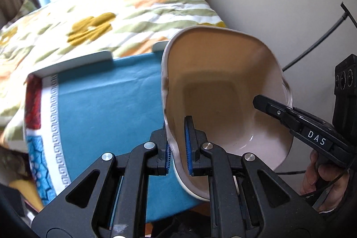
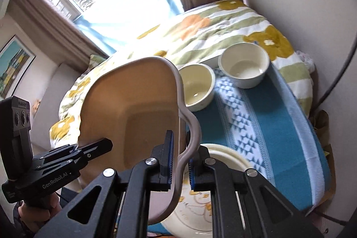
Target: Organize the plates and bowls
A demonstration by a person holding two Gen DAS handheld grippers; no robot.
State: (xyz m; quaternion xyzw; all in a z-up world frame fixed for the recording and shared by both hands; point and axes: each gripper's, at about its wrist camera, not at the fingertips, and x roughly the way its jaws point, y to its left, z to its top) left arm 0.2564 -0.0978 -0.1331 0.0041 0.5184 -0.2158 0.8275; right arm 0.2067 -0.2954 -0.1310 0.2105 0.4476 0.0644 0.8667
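Item: beige square-form dish [image 1: 214, 90] with wavy rim, deep well, interior bare.
Position: lifted clear of the teal tablecloth [image 1: 107, 108], tilted steeply, well facing both cameras.
Left gripper [image 1: 179, 148]: jaws narrow, blue pads clamped on the near rim, one pad inside the well, one outside.
Right gripper [image 2: 180, 165]: jaws narrow, pads clamped on the opposite wavy rim, same inside-outside pinch.
Key relation: dish spanned between the two grippers, rim edge running straight away from each set of fingers; neither hand nearer, load shared across opposite sides.
Other ware: two cream bowls [image 2: 244, 65] upright side by side on the far part of the cloth, just apart from each other; patterned cream plate [image 2: 200, 200] lying directly below the held dish in the right wrist view.
Likely step: carrying the dish toward a stacking place; destination not determinable.
Open room: bare teal cloth left of the dish in the left wrist view; patterned band between plate and bowls also free.
Edges: raised white table lip [image 1: 73, 63] at the far side; floral quilt [image 2: 223, 32] beyond it; wall close on the right.
Risk: tilt and thin rim pinch, slip likely if either grip loosens.
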